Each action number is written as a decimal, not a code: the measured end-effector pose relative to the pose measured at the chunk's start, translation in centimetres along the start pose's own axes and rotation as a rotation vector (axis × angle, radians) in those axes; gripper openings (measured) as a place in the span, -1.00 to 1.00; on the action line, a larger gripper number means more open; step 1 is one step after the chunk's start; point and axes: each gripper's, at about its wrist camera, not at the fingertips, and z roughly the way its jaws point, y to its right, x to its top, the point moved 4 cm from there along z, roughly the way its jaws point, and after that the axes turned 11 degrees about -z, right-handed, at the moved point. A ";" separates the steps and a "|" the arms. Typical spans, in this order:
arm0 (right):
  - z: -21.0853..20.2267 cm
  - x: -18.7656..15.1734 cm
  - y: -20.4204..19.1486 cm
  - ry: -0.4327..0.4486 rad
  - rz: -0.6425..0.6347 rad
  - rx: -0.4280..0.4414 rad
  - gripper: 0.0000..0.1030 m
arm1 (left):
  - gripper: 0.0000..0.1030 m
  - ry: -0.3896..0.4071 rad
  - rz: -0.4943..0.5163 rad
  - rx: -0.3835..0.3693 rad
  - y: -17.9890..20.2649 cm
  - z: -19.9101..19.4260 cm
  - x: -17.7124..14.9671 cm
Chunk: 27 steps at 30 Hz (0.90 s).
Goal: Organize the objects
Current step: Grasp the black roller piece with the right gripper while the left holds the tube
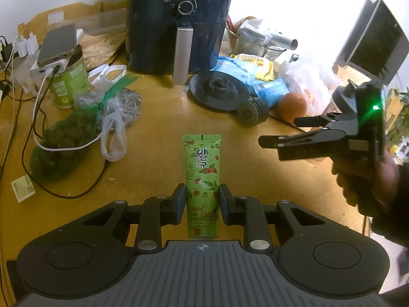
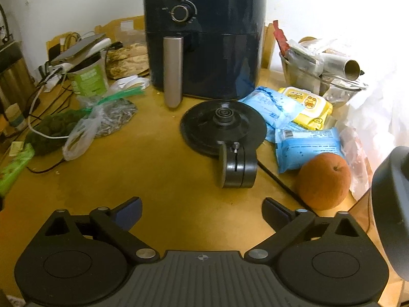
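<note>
In the left wrist view a green hand cream tube (image 1: 202, 171) stands between the fingers of my left gripper (image 1: 202, 197), which is shut on it above the wooden table (image 1: 158, 138). My right gripper (image 1: 277, 133) hovers to the right of the tube, held by a hand. In the right wrist view my right gripper (image 2: 202, 211) is open and empty above the table (image 2: 166, 168). An orange (image 2: 324, 181) lies just right of its right finger. The green tube's edge (image 2: 11, 171) shows at far left.
A dark air fryer (image 1: 180, 20) stands at the back. A black disc base (image 2: 222, 128) and a black wheel part (image 2: 236, 165) lie mid-table. Blue and yellow wipe packs (image 2: 304, 117), bags of snacks (image 1: 76, 133), a green can with a phone (image 1: 66, 76), and cables sit around.
</note>
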 end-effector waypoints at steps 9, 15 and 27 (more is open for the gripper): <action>1.8 1.1 1.4 0.018 0.006 -0.056 0.79 | -0.47 0.025 -0.040 0.005 -0.9 -1.4 -0.2; 3.3 1.6 2.3 0.013 0.023 -0.088 0.70 | -0.47 0.027 -0.064 0.005 -1.4 -1.9 -0.9; 6.4 2.1 3.5 -0.031 0.051 -0.119 0.24 | -0.47 0.015 -0.117 0.021 -3.1 -2.7 -2.3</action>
